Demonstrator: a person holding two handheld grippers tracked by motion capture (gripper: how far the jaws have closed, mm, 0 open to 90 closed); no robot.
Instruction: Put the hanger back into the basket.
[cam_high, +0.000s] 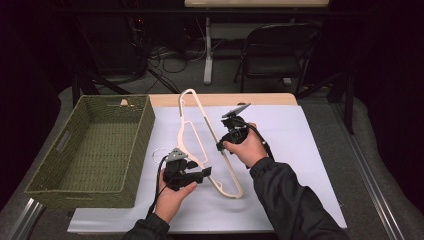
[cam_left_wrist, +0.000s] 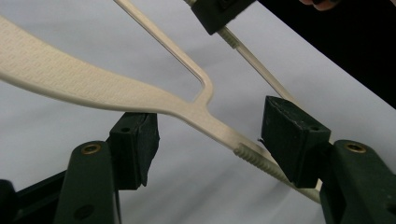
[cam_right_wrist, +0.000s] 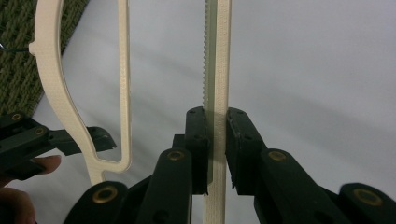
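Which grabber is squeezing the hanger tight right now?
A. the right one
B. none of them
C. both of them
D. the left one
A: in the right gripper view the right gripper has both jaws pressed on the toothed bar of the hanger, while in the left gripper view the left gripper has its jaws apart around the hanger without clamping it.

A cream hanger, finely textured with a toothed bar, is seen on a white sheet. An olive-green woven basket is shown. Both grippers are black, with brass-coloured rivets.
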